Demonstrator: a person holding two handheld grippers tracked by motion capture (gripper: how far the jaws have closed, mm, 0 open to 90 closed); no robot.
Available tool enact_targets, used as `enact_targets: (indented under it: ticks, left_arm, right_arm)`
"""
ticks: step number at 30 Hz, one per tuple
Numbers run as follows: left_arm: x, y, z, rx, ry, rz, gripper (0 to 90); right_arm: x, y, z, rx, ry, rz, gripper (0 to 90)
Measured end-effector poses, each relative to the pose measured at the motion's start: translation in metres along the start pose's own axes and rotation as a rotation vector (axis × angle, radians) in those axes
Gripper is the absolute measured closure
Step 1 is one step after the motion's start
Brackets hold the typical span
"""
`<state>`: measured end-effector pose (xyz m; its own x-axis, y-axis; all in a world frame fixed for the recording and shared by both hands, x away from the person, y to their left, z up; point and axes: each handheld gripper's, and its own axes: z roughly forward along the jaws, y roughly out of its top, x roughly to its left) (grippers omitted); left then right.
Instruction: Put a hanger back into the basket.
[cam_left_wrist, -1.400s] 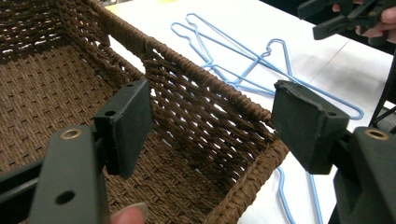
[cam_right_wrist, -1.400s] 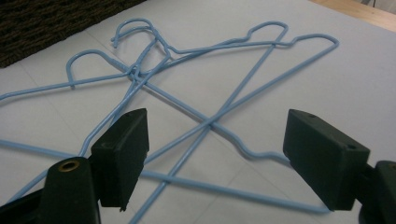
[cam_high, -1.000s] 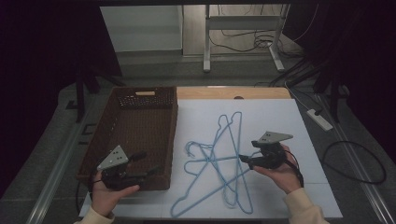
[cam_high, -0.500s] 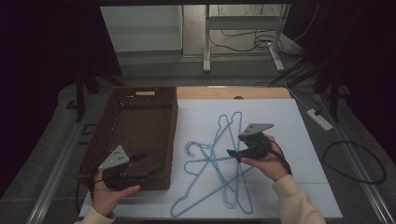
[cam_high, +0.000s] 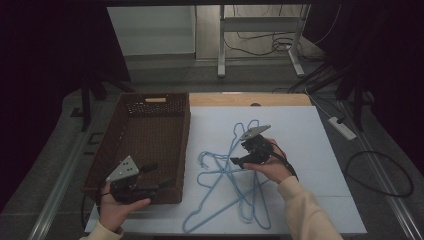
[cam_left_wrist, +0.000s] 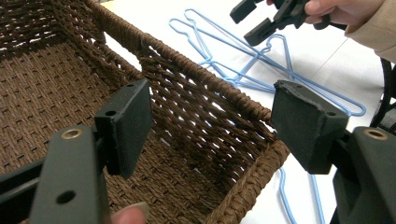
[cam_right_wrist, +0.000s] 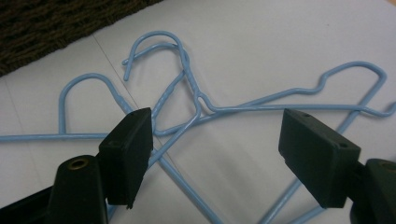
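Several light blue wire hangers (cam_high: 235, 185) lie tangled on the white table cover, their hooks (cam_right_wrist: 154, 51) pointing toward a brown wicker basket (cam_high: 130, 150). My right gripper (cam_high: 239, 161) hovers just above the hanger necks, open, with the crossing wires (cam_right_wrist: 196, 112) between and below its jaws. My left gripper (cam_high: 157, 176) is open over the basket's near right corner (cam_left_wrist: 261, 158), holding nothing. In the left gripper view the right gripper (cam_left_wrist: 254, 21) appears at the top, above the hangers (cam_left_wrist: 243, 56).
The basket (cam_left_wrist: 42, 88) holds nothing that I can see. The white cover (cam_high: 310, 150) spans the table right of the basket, with a wooden strip (cam_high: 250, 100) behind it. A power strip (cam_high: 342, 127) and cables lie on the floor at the right.
My right gripper has moved left and forward, from the right side of the hanger pile to just above the hanger necks. The left gripper has stayed at the basket corner.
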<state>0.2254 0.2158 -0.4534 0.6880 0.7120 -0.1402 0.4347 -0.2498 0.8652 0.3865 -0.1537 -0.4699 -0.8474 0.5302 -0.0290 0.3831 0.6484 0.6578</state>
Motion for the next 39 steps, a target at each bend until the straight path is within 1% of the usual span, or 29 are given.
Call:
enact_targets:
  ticks: [1,2,3,10,14,16,18,20,21,22,23,24,25,26,29,32,33,34,35,36,37,38,39]
  left_arm:
    - [0.0,0.0,0.0,0.0,0.0,0.0,29.4]
    - [0.0,0.0,0.0,0.002,-0.001,0.001,29.4]
    - [0.0,0.0,0.001,0.005,-0.002,0.002,29.4]
    - [-0.001,0.0,0.002,0.009,-0.004,0.006,29.4]
    - [-0.001,0.0,0.002,0.01,-0.003,0.007,29.4]
    - [-0.001,0.0,0.003,0.012,-0.004,0.008,29.4]
    - [-0.001,0.0,0.003,0.013,-0.004,0.009,29.4]
    - [-0.001,0.0,0.003,0.012,-0.004,0.01,29.4]
    - [-0.002,0.0,0.003,0.012,-0.005,0.009,29.4]
    - [-0.001,0.0,0.002,0.011,-0.005,0.009,29.4]
    - [-0.001,0.0,0.002,0.011,-0.004,0.01,29.4]
    - [-0.001,0.0,0.002,0.009,-0.003,0.009,29.4]
    - [-0.001,0.0,0.002,0.007,-0.002,0.011,29.5]
    - [-0.001,0.0,0.002,0.007,-0.002,0.011,29.5]
    - [-0.001,0.0,0.001,0.004,-0.002,0.01,29.5]
    - [-0.001,0.0,0.002,0.004,-0.004,0.009,29.5]
    - [-0.001,0.0,0.002,0.005,-0.003,0.01,29.5]
    - [-0.001,0.0,0.002,0.005,-0.003,0.01,29.5]
    - [-0.001,0.0,0.002,0.005,-0.003,0.01,29.5]
    - [-0.001,0.0,0.002,0.006,-0.004,0.011,29.5]
    - [-0.001,0.0,0.002,0.007,-0.004,0.011,29.5]
    - [-0.001,0.0,0.002,0.007,-0.005,0.012,29.5]
    - [-0.001,0.0,0.002,0.007,-0.005,0.012,29.5]
  right_arm:
    - [0.0,0.0,0.0,0.0,0.0,0.0,27.2]
    - [-0.001,0.002,0.005,0.011,0.001,-0.004,27.5]
    - [-0.001,0.002,0.005,0.011,0.001,-0.004,27.5]
    - [-0.004,0.013,0.021,0.048,0.022,-0.022,30.9]
    - [-0.005,0.019,0.033,0.078,0.031,-0.029,33.0]
    - [-0.006,0.023,0.042,0.1,0.035,-0.035,35.8]
    - [-0.006,0.024,0.045,0.108,0.036,-0.039,36.5]
    - [-0.005,0.027,0.051,0.124,0.041,-0.05,38.4]
    - [-0.005,0.031,0.056,0.142,0.046,-0.063,40.5]
    - [-0.005,0.031,0.056,0.142,0.046,-0.063,40.5]
    - [-0.004,0.032,0.059,0.148,0.047,-0.07,41.8]
    - [-0.003,0.035,0.064,0.17,0.05,-0.087,44.0]
    - [-0.003,0.036,0.066,0.18,0.049,-0.098,45.8]
    - [-0.003,0.036,0.066,0.18,0.049,-0.098,45.8]
    - [-0.002,0.039,0.072,0.211,0.047,-0.135,51.3]
    - [0.002,0.04,0.077,0.239,0.044,-0.191,57.4]
    - [0.004,0.04,0.08,0.259,0.039,-0.217,60.6]
    - [0.005,0.039,0.082,0.272,0.046,-0.233,63.3]
    - [0.006,0.039,0.082,0.269,0.049,-0.243,66.4]
    - [0.006,0.039,0.082,0.269,0.049,-0.243,66.4]
    - [0.006,0.04,0.082,0.265,0.052,-0.245,69.8]
    - [0.006,0.04,0.083,0.271,0.067,-0.255,74.6]
    - [0.006,0.04,0.083,0.271,0.073,-0.256,76.9]
